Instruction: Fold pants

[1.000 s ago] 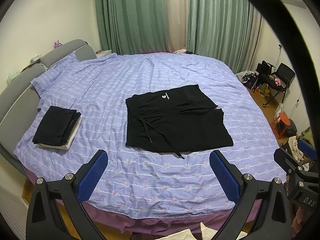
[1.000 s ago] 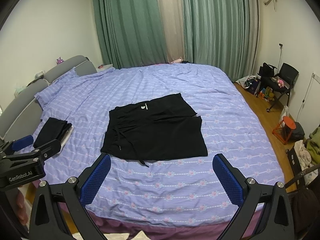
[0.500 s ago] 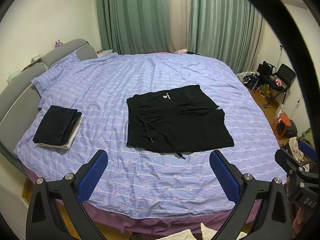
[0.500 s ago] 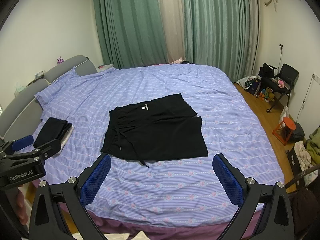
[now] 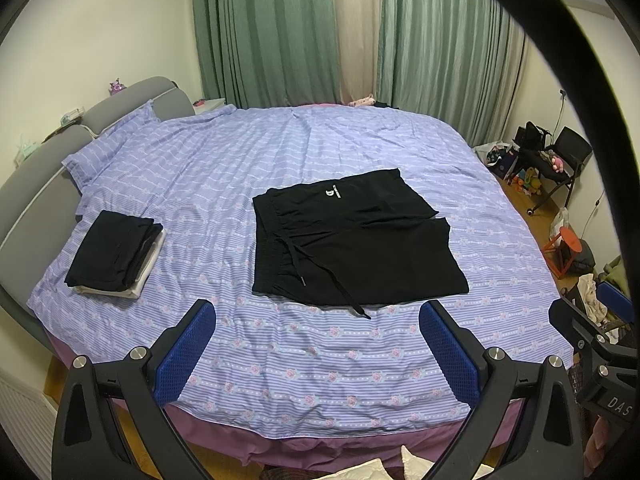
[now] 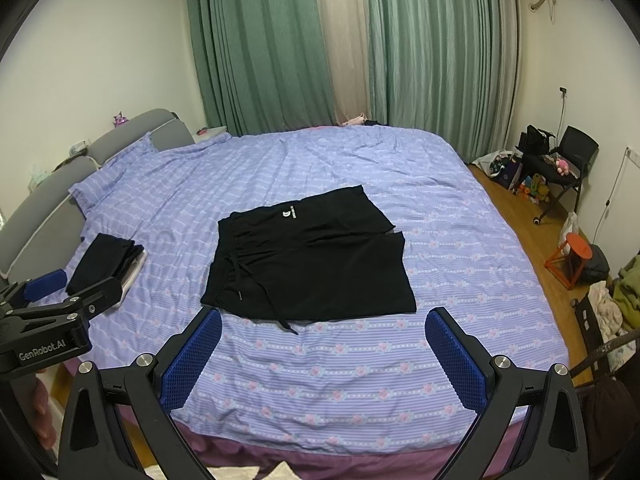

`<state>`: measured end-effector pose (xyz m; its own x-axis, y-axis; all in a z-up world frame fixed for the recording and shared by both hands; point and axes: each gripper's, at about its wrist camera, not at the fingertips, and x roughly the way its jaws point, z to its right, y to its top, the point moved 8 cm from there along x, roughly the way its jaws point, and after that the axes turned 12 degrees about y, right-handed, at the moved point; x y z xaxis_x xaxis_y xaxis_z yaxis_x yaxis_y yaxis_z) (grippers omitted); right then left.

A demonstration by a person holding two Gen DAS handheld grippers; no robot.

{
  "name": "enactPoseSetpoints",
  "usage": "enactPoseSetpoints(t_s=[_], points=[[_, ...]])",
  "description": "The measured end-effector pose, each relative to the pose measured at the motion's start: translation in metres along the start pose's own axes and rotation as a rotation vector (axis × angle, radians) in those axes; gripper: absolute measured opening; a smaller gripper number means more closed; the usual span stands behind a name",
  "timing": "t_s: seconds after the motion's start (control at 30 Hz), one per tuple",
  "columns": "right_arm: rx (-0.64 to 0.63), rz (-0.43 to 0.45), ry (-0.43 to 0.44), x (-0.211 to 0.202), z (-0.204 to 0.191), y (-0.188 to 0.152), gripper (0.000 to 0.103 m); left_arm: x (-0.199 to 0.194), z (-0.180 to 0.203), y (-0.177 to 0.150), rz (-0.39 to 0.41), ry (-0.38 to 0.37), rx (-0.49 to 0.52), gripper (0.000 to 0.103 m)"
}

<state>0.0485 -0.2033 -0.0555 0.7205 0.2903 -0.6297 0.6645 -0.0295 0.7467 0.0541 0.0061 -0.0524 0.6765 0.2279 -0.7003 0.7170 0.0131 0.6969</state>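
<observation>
The black pants [image 5: 352,240] lie spread flat on the bed [image 5: 312,360], no fold made yet. Both the left tongs [image 5: 316,344] and right tongs [image 6: 324,352] hover near the bed's edge, wide open and empty; every fold remains.

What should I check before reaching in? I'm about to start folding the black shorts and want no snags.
1. Left gripper fingers open, nothing held: ok.
2. Right gripper fingers open, nothing held: ok.
3. Black shorts spread flat on the bed: ok.
4. Drawstring tucked away: not ok, it trails past the near edge.
5. Folded pile apart from the shorts: ok.
6. Underside free of wrinkles: cannot tell.
</observation>
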Motion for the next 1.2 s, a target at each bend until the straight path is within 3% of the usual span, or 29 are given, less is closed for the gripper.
enactPoseSetpoints(t_s=[0.67, 0.97, 1.2], points=[[0.032, -0.067, -0.004, 0.030, 0.019, -0.008, 0.102, 0.037, 0.007, -0.006, -0.049, 0.031, -0.003, 0.103], [0.061, -0.146, -0.011, 0.092, 0.044, -0.022, 0.102, 0.093, -0.002, -0.014, -0.027, 0.129, 0.017, 0.103], [0.041, -0.169, 0.011, 0.165, 0.045, -0.037, 0.102, 0.155, -0.007, -0.023, -0.050, 0.124, 0.005, 0.103]])
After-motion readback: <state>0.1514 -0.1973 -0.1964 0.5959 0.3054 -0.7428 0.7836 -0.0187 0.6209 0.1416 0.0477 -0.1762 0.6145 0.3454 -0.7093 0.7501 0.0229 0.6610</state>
